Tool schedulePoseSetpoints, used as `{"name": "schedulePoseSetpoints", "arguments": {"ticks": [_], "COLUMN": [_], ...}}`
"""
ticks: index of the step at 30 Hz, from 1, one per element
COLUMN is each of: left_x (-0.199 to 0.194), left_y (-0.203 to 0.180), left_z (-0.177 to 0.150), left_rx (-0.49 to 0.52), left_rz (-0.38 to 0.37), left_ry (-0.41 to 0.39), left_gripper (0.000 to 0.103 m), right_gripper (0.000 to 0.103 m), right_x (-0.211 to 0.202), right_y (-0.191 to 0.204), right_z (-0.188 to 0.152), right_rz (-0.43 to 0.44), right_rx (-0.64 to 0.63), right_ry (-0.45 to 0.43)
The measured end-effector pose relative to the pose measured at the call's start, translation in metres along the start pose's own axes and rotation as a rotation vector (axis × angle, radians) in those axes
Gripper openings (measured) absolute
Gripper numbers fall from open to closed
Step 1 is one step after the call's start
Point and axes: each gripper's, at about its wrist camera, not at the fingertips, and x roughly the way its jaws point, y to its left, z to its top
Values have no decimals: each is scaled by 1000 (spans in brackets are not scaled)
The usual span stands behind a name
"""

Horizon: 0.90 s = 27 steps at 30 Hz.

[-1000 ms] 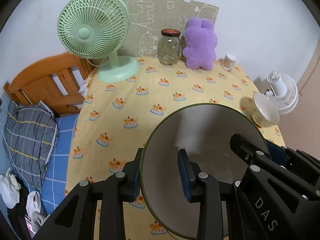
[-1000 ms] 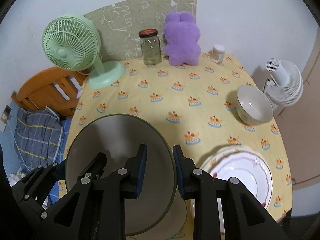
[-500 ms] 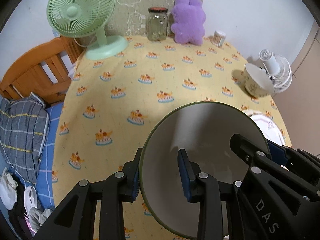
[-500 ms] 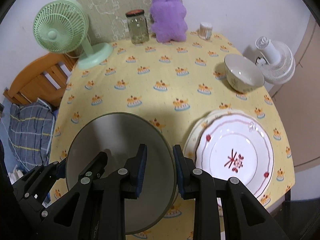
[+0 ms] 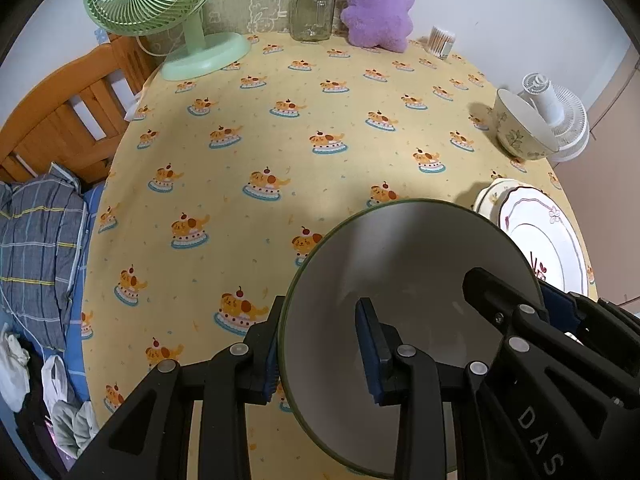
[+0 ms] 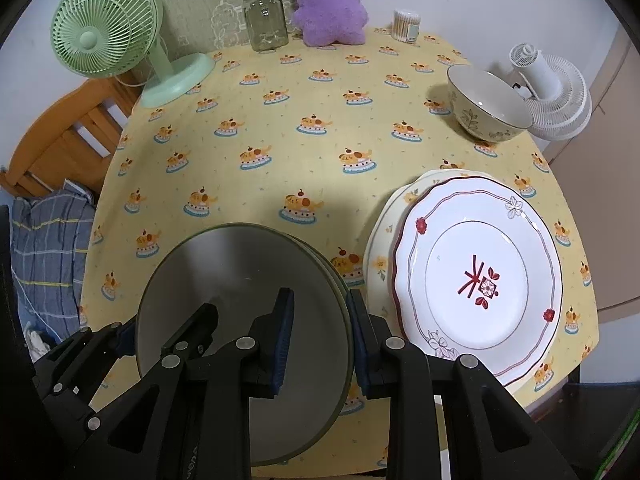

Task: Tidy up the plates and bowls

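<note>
Both cameras now look down more steeply than a second ago, so the stacked plates that were barely in view then show in full. Held up over the near part of the tabletop (image 6: 280,152) is a grey bowl (image 6: 240,300) with a thin green rim, carried between the two tools. The left gripper (image 5: 320,344) is clamped on the bowl's left rim, one finger outside and one inside; the right gripper (image 6: 320,336) is clamped on its right rim the same way. Just beside the bowl, to its right, lies a white plate (image 6: 480,276) with a red motif and red-trimmed scalloped edge, resting on a cream plate (image 6: 380,264) whose rim shows on its left. Farther back near the tabletop's right edge stands a cream bowl (image 6: 488,108) with a leaf pattern, well apart from the plates. The tabletop carries a yellow cloth printed with cartoon dogs. Along its far edge stand a green fan (image 6: 108,32), a glass jar (image 6: 266,20) with a dark lid, a purple plush toy (image 6: 328,4) and a small container of cotton swabs (image 6: 406,26). A white fan (image 6: 552,92) sits beyond the right edge, and a wooden bed frame (image 5: 60,120) with a plaid pillow (image 5: 36,248) lies to the left.
</note>
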Motion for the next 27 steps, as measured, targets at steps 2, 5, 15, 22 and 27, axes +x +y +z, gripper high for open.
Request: {"name": "schedulePoseSetpoints", "arguments": {"ticks": [2, 5, 15, 22, 27], "left_x": [4, 7, 18, 17, 17], "left_y": [1, 1, -1, -3, -3], "left_z": [0, 1, 3, 0, -2], "left_rx": [0, -4, -14, 5, 15], "left_rz": [0, -2, -20, -1, -8], "left_ry": [9, 16, 37, 10, 5], "left_gripper": [31, 31, 31, 31, 37], "right_gripper": [30, 30, 30, 30, 30], "right_x": [3, 6, 14, 21, 19], "right_y": [0, 1, 0, -1, -2], "right_z": [1, 2, 7, 6, 2], "right_rz": [-1, -11, -41, -46, -42], "right_rx": [0, -9, -42, -61, -50], "right_ry": [5, -1, -3, -10, -31]}}
